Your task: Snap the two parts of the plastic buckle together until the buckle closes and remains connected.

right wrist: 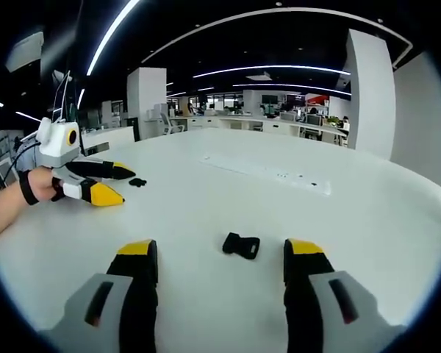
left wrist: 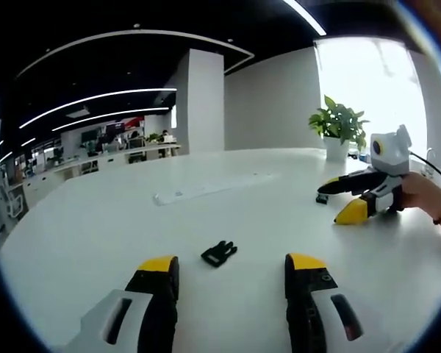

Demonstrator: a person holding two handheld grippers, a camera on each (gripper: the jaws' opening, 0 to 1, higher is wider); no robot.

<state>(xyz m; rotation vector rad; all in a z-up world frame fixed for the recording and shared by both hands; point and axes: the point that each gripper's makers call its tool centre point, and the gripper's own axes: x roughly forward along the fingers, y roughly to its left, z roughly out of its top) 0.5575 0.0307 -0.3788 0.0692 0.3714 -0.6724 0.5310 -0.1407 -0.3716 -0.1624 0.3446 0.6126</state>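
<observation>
Buckle halves lie apart on white table point(left wrist: 95, 243). Left gripper view: pronged half point(left wrist: 219, 254) just ahead of left gripper point(left wrist: 231, 276), jaws spread, lined up to grab. Right gripper view: socket half point(right wrist: 241, 245), probably, just ahead of right gripper point(right wrist: 220, 266), jaws spread, empty.

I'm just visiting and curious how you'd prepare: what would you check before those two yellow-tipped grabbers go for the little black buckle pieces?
1. Pronged buckle part lies loose on the white table, ahead of the left gripper: ok.
2. Socket buckle part lies ahead of the right gripper: ok.
3. Both grippers open and holding nothing: ok.
4. Each part roughly centred between its gripper's jaws: ok.
5. Both parts lie apart on the table, buckle not yet joined: not ok.
6. Which way each part must turn to mate: cannot tell.
</observation>
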